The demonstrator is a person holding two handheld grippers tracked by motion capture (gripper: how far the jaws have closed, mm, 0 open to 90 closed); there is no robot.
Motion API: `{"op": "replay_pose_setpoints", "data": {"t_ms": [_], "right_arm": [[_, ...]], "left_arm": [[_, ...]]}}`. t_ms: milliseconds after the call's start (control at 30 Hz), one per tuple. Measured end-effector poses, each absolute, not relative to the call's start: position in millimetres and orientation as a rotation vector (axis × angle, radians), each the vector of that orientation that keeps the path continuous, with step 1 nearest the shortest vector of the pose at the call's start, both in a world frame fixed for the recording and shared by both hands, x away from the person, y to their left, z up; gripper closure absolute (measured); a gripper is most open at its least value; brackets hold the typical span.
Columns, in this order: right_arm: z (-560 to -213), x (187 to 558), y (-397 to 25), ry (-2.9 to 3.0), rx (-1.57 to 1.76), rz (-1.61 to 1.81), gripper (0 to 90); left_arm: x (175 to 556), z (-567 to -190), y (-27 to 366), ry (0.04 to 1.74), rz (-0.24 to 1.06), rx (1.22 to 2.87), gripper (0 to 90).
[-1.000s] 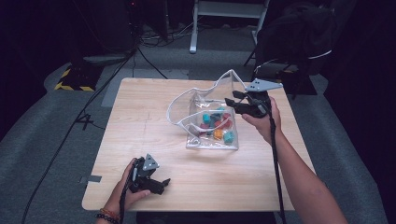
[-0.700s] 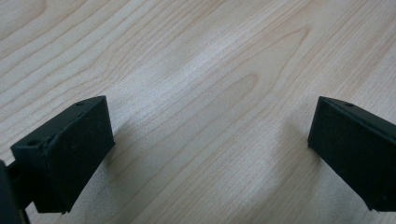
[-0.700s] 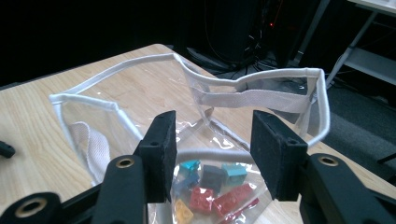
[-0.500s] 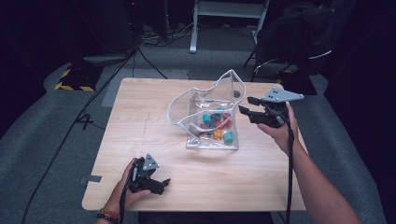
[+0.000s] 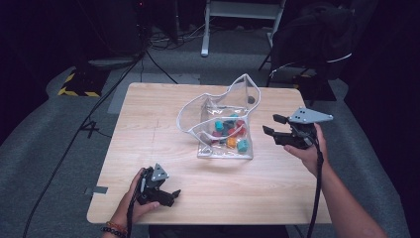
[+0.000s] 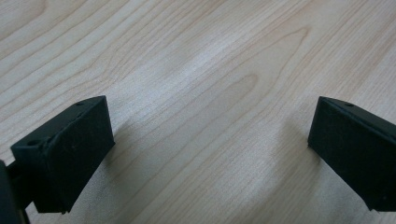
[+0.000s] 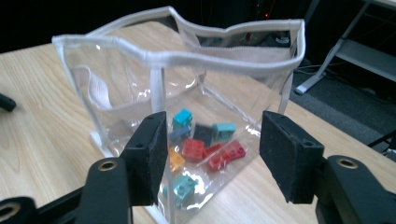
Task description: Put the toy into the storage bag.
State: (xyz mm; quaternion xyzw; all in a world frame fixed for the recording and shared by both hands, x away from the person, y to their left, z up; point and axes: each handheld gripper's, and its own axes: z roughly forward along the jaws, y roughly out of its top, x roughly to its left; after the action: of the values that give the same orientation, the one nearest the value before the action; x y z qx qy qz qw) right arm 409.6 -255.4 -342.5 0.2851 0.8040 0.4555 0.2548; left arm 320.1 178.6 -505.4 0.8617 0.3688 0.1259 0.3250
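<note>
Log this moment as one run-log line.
right gripper: open, apart from clear bag | bag: upright, holds bricks | left gripper: open on table

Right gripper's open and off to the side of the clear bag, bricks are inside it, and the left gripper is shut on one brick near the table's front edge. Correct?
Not quite. The left gripper is open and holds nothing: the left gripper view shows bare table between its jaws. The rest stands: the right gripper is open beside the clear bag, with the bricks inside.

Black grippers, grey three-cornered plates, black cables, beaded bracelets (image 5: 111, 229) on left wrist.
</note>
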Motion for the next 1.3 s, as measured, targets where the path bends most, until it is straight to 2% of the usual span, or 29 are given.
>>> {"op": "replay_pose_setpoints", "data": {"t_ms": [333,633,1300], "right_arm": [[-367.3,400.5,-258.5,2.234,0.766,1.174,36.9],[-388.6,392.0,-260.8,2.246,0.787,1.135,27.3],[-438.5,375.6,-282.1,2.318,0.847,1.055,23.7]], "left_arm": [[320.1,-505.5,178.5,0.968,0.33,2.257,0.3],[320.1,-505.5,178.5,0.968,0.33,2.257,0.3],[320.1,-505.5,178.6,0.967,0.329,2.258,0.3]]}}
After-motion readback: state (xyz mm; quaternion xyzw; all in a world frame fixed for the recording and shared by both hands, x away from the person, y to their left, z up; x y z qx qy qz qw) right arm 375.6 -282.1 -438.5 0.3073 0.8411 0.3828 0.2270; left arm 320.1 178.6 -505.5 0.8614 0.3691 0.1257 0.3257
